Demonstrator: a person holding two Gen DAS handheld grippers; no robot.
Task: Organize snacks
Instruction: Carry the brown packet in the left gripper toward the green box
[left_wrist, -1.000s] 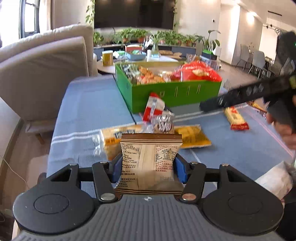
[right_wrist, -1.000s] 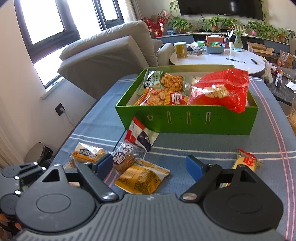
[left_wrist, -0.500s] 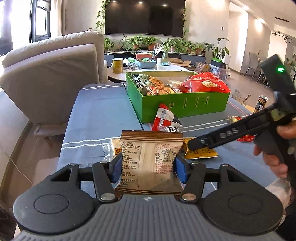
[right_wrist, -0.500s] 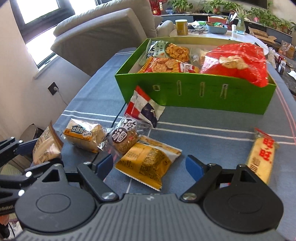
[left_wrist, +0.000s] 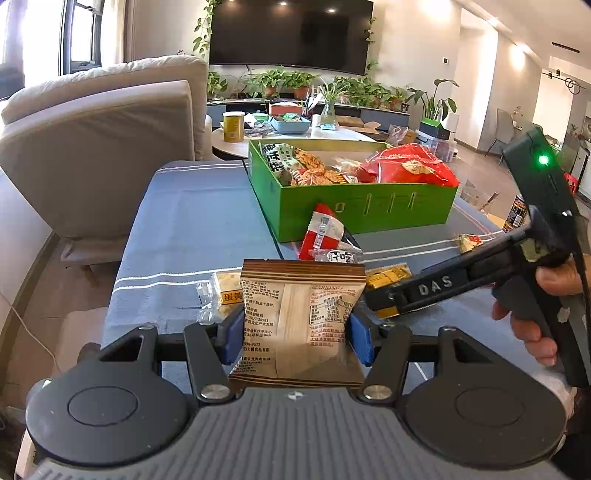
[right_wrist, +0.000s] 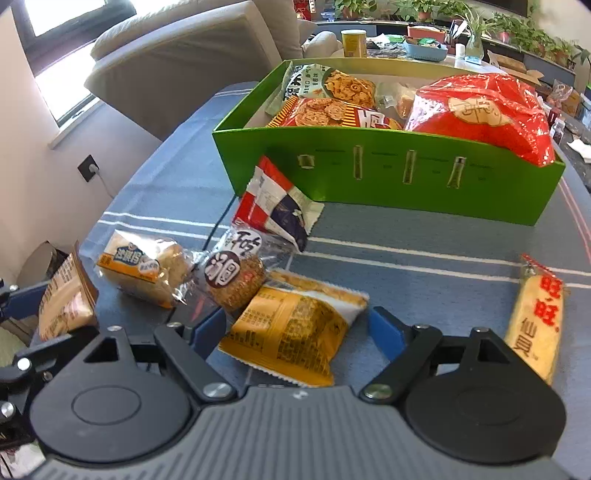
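Left gripper (left_wrist: 295, 334): blue pads pressed against both sides of a tan snack packet (left_wrist: 297, 317), held upright, printed back toward the camera, above the near edge of the blue striped tablecloth (left_wrist: 192, 229). Right gripper (right_wrist: 297, 332): fingers spread wide, nothing between the pads; it hangs low over a yellow snack packet (right_wrist: 291, 328) lying flat on the cloth, with the packet's near end between the two pads but not touched by either. Loose on the cloth near that packet: a round biscuit in clear wrap (right_wrist: 236, 273) touching its far left corner, a small wrapped cake (right_wrist: 142, 271) to the left, a red, white and navy packet (right_wrist: 275, 206) leaning against the green box (right_wrist: 388, 177), and a long rice cracker pack (right_wrist: 535, 317) well apart on the right. The box holds several snack bags, including a large red bag (right_wrist: 484, 114) at its right end.
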